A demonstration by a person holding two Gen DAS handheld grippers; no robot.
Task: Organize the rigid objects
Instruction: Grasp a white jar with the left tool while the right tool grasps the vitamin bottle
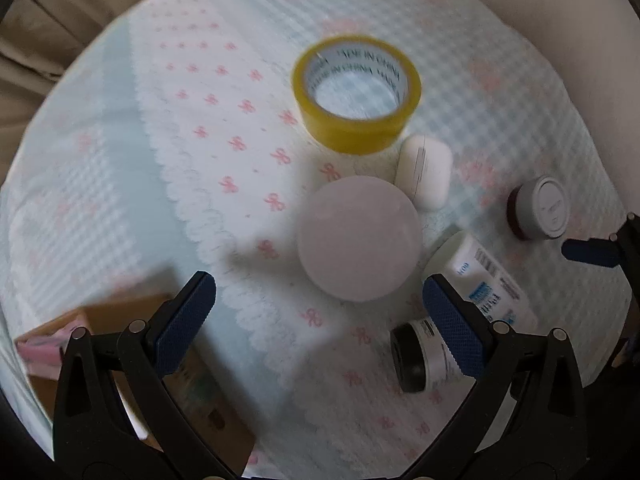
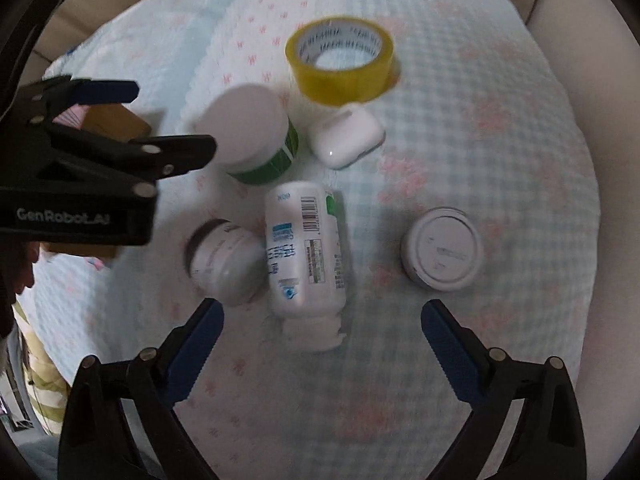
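Several rigid items lie on a round table with a pale checked cloth [image 1: 500, 60]. A yellow tape roll [image 1: 356, 92] lies flat at the far side, a white earbud case [image 1: 424, 174] just below it. My left gripper [image 1: 320, 284] hangs open over a white-lidded, green-labelled jar [image 1: 358, 238], which is apart from its fingers. A white bottle [image 2: 306, 248] lies on its side, with a small dark-capped jar [image 2: 224, 256] lying against it. My right gripper [image 2: 320, 308] is open above the bottle's cap end, the pads not touching it. A grey-lidded jar [image 2: 442, 254] stands to the right.
A brown cardboard box [image 1: 132, 312] with pink contents sits at the table's left edge under my left gripper [image 2: 174, 118]. A blue fingertip of the right gripper [image 1: 592, 252] shows at the right of the left wrist view. Beige upholstery surrounds the table.
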